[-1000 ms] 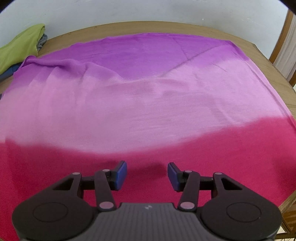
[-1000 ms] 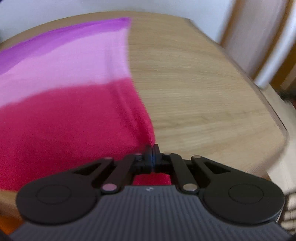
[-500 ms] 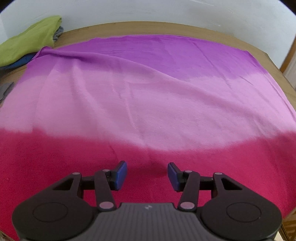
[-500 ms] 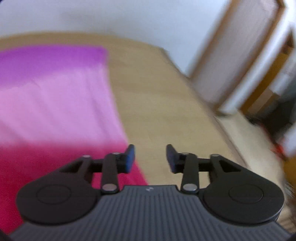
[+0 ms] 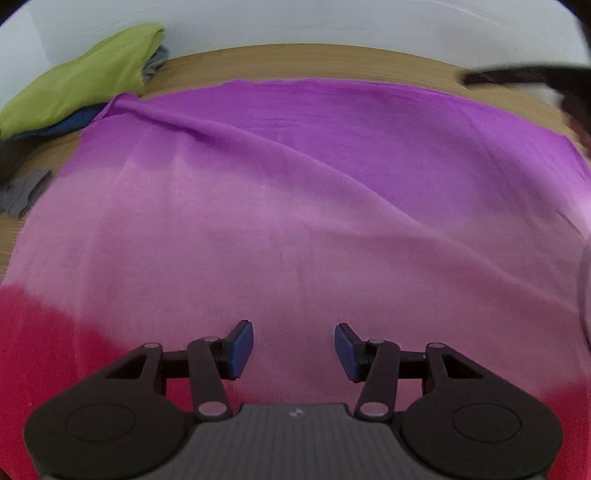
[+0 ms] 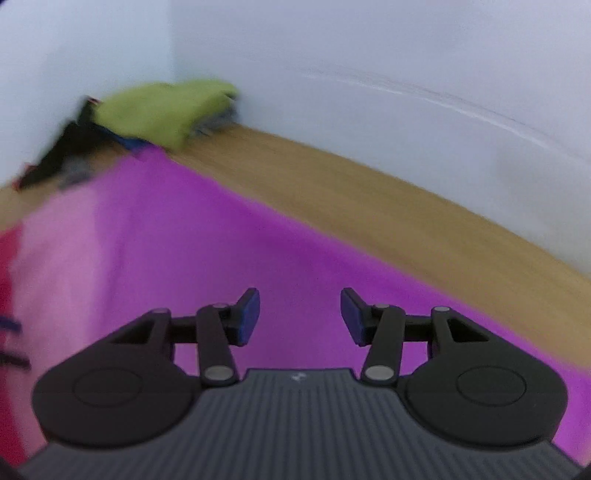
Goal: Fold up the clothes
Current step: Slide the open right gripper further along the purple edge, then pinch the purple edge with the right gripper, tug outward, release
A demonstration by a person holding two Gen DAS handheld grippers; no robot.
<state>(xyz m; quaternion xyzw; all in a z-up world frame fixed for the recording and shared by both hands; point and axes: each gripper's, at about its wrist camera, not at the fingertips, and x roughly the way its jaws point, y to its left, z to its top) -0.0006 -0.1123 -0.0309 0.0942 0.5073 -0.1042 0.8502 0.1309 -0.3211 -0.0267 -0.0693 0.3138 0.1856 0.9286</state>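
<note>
Now the right claw (image 6: 300, 317) has let go of the red corner and swung over the purple end of the cloth (image 5: 295, 206). Both claws are wide and hold nothing; the left claw (image 5: 293, 350) hovers near the red end. No fold shows on the table (image 6: 388, 206) yet.

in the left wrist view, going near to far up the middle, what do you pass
left gripper, open → crimson band of the cloth → pale pink band → purple band → bare wooden table → white wall
</note>
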